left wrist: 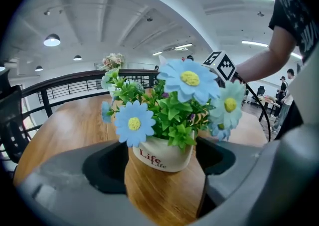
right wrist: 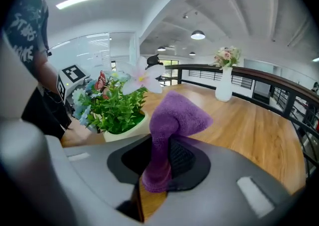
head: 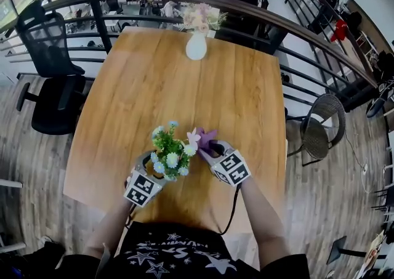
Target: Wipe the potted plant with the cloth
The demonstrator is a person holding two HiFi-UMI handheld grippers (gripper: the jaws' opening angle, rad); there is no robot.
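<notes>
Head view: the potted plant is standing near the table's front edge. The right gripper is holding the purple cloth just right of the flowers.

Left gripper view: the left gripper is clasping the white pot, jaws wide, under blue daisies and green leaves.

Right gripper view: jaws are pinching the cloth's lower end, and it is standing upright. The plant is lying just left, so this hand is nearer for wiping.
</notes>
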